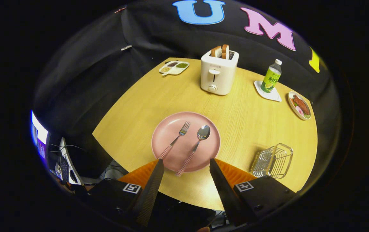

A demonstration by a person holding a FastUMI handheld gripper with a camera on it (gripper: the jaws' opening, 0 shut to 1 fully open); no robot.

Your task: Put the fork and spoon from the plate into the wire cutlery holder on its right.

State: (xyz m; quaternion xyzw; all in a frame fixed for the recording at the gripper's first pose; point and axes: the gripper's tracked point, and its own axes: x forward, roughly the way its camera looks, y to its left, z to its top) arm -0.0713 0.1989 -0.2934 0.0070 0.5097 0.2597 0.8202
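Gripper view of a round wooden table [133,106]. The gripper [187,164] has its fingers spread wide apart, holding nothing, with the tips over the near rim of a pink plate [165,129]. On the plate lie a fork [175,140] and a spoon [194,149], side by side, tines and bowl pointing away, checked handles pointing back toward the gripper. The spoon's handle end lies between the two fingertips; the fork's handle end lies just beside the left fingertip. The wire cutlery holder [273,160] stands on the table to the right of the plate, apart from it, near the right finger. Beyond the plate: a toaster [218,72] holding bread slices, a bottle [271,76] on a coaster, a divided dish [174,67] and a plate of food [299,105].
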